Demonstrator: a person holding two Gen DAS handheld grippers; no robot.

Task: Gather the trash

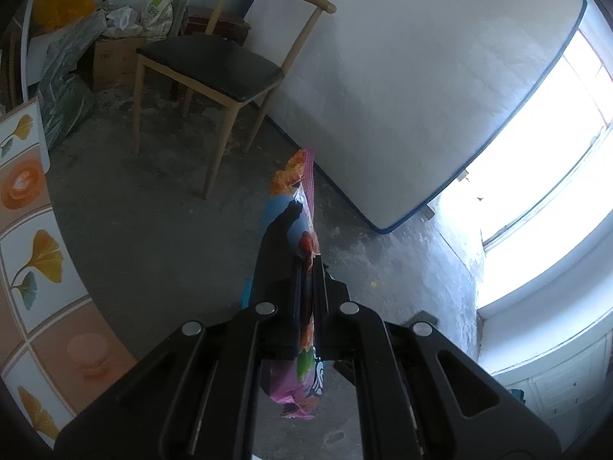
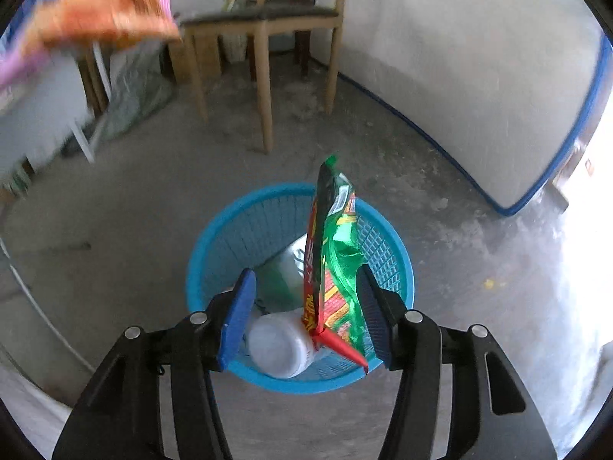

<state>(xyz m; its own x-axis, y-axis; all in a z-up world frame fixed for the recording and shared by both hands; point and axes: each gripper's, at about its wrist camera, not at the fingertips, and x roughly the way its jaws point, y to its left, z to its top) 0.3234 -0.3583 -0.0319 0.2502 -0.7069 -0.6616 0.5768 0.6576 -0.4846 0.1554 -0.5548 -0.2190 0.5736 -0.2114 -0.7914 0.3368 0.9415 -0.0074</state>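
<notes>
My left gripper [image 1: 306, 237] is shut on an orange, pink and blue snack bag [image 1: 295, 176], which hangs edge-on above the grey floor. The same bag shows blurred at the top left of the right wrist view [image 2: 103, 7]. My right gripper [image 2: 304, 270] hangs over a blue plastic basket [image 2: 199, 253] with its jaws apart. A green and red snack bag [image 2: 337, 253] stands upright between them, leaning on the right finger and clear of the blue left pad [image 2: 237, 314]. A white plastic bottle [image 2: 276, 345] and other litter lie inside the basket.
A wooden chair [image 1: 214, 61] with a dark seat stands behind the basket. A white mattress [image 1: 421, 76] leans on the wall at the right, beside a bright window [image 1: 555, 153]. A flower-patterned table [image 1: 30, 249] edges the left. Boxes and bags [image 1: 115, 38] fill the far corner.
</notes>
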